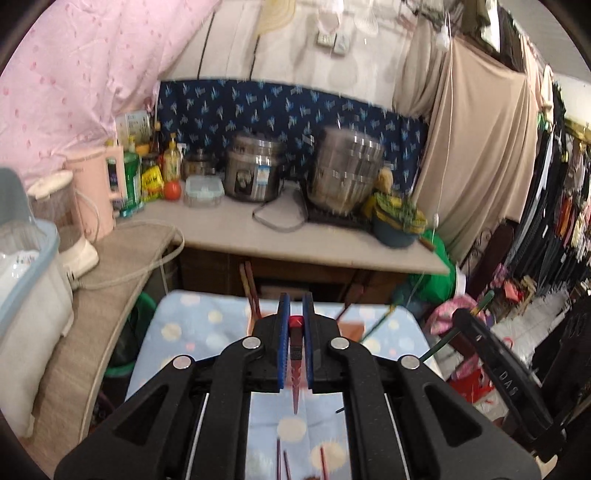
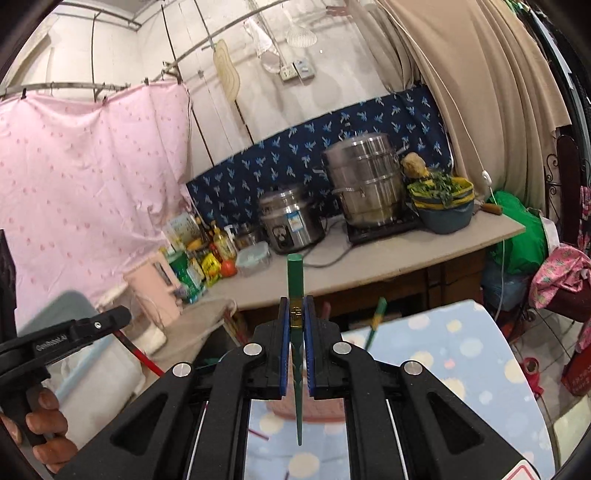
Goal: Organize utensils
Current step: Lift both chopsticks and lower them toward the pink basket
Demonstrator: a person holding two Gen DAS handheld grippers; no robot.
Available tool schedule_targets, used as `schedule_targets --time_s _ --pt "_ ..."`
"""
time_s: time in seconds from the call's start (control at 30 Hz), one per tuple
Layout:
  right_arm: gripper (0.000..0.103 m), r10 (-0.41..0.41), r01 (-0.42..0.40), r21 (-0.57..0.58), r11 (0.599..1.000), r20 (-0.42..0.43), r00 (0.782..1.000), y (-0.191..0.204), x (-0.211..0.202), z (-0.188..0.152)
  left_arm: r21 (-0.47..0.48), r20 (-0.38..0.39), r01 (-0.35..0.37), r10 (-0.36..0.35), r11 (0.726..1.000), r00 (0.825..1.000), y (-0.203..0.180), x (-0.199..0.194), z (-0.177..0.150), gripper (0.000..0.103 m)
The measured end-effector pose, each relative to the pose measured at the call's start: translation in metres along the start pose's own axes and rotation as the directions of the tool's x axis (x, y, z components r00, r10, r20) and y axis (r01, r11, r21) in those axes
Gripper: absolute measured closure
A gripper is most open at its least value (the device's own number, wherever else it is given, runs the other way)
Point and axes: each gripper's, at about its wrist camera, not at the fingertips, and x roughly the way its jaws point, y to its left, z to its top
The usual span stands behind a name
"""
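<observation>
Rightward, green chopstick (image 2: pixel 295 291), leftward, red chopstick (image 1: pixel 296 354)

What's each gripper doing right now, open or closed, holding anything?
Left gripper: closed on a red chopstick.
Right gripper: closed on a green chopstick.

My spot is a cramped home kitchen corner: a counter (image 2: pixel 388 258) with a rice cooker (image 2: pixel 290 221), a stacked steel steamer pot (image 2: pixel 365 181), sauce bottles (image 2: pixel 218 243) and a pink kettle (image 1: pixel 98 192). Pink sheet (image 2: pixel 81 177) strung up as a divider, clothes (image 1: pixel 554 184) hanging at my right, ladles (image 2: pixel 301 35) on the wall.
</observation>
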Motion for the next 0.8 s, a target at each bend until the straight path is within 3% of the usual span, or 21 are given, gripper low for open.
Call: schedule_targets --time_s 0.23,0.43,0.8 --pt "0.096 0.037 -0.040 0.029 0.999 0.093 0.995 0.008 0.030 0.031 -0.023 0.210 -0.029 0.033 0.999 0.977 0.003 0.001 0.034 0.096" --pt "0.096 0.033 -0.037 0.039 0.999 0.115 0.993 0.010 0.056 0.038 -0.050 0.236 -0.075 0.085 0.996 0.968 0.013 0.030 0.041 0.096" --pt "0.096 0.003 -0.004 0.041 0.999 0.022 1.000 -0.004 0.097 0.011 -0.077 0.238 -0.086 0.102 0.993 0.966 0.029 0.059 0.046 0.096"
